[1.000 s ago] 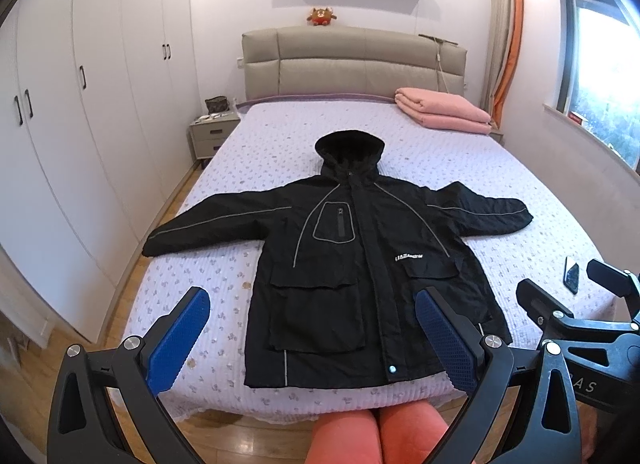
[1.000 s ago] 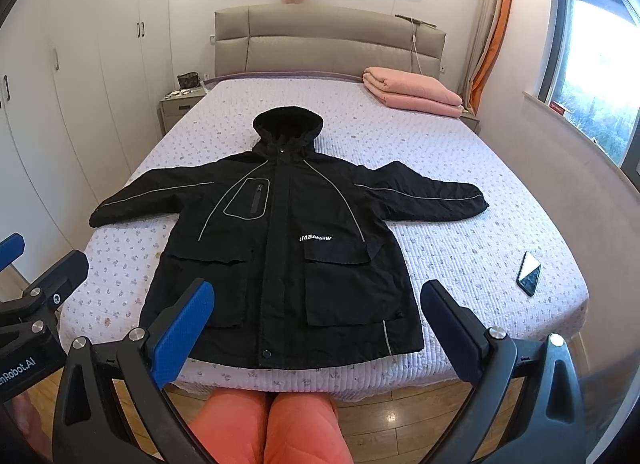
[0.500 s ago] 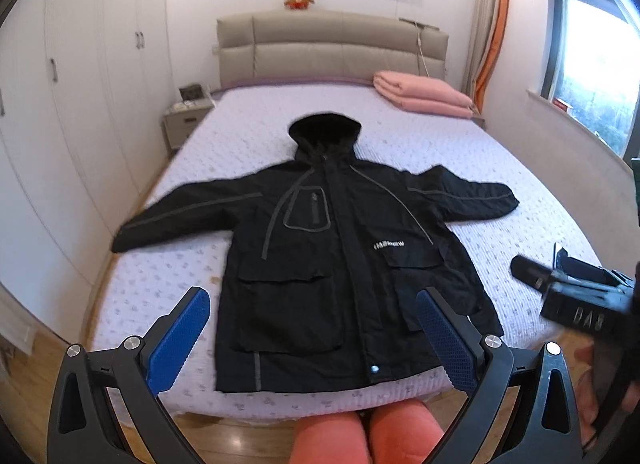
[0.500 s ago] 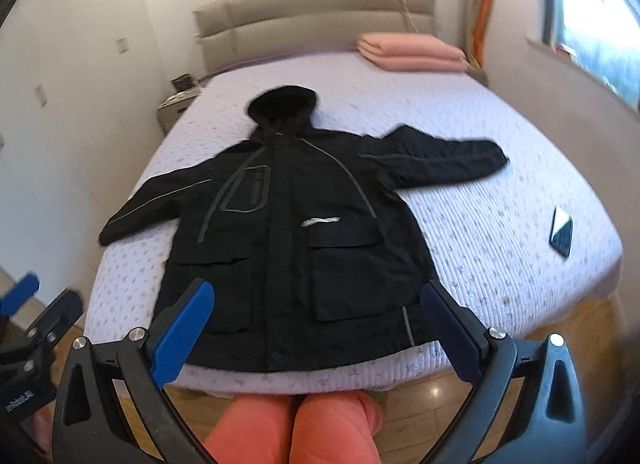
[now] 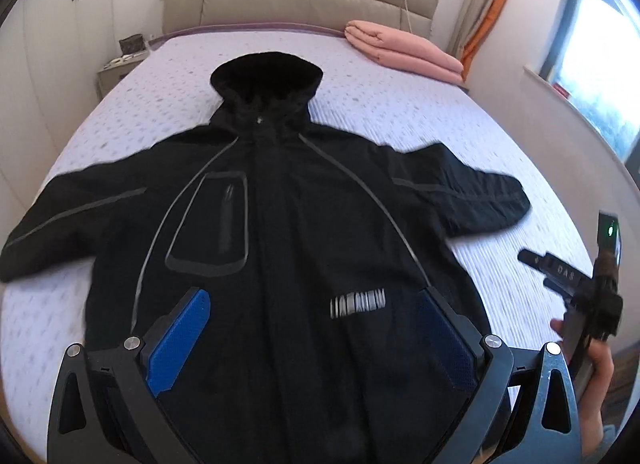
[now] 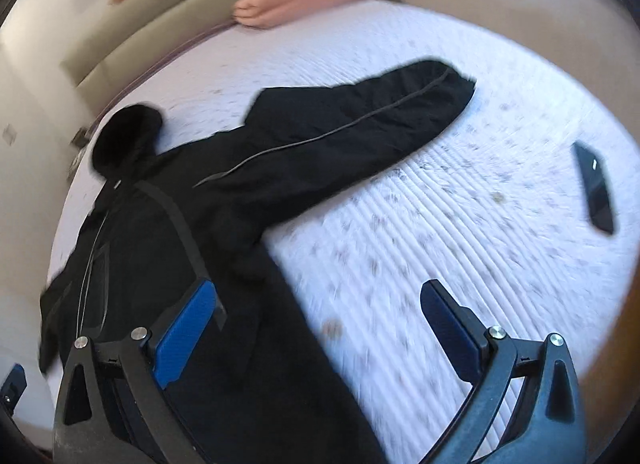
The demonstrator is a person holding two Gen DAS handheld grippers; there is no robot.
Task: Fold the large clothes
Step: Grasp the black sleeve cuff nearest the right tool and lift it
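Observation:
A black hooded jacket (image 5: pixel 280 223) lies flat, front up, on the bed with both sleeves spread out. My left gripper (image 5: pixel 316 328) is open and empty, low over the jacket's chest. My right gripper (image 6: pixel 320 320) is open and empty, over the jacket's right side edge; the right sleeve (image 6: pixel 360 131) stretches away ahead of it. The jacket (image 6: pixel 180 264) fills the left half of the right wrist view, which is blurred. The right gripper also shows at the right edge of the left wrist view (image 5: pixel 560 272).
The bed (image 5: pixel 400 111) has a pale lilac quilted cover. A folded pink blanket (image 5: pixel 400 49) lies near the headboard. A dark phone (image 6: pixel 594 191) lies on the bed to the right of the sleeve. A nightstand (image 5: pixel 120 67) stands at the left.
Both grippers have moved forward and down from the foot of the bed to over the jacket. The right gripper has swung toward the right sleeve. Both stay open.

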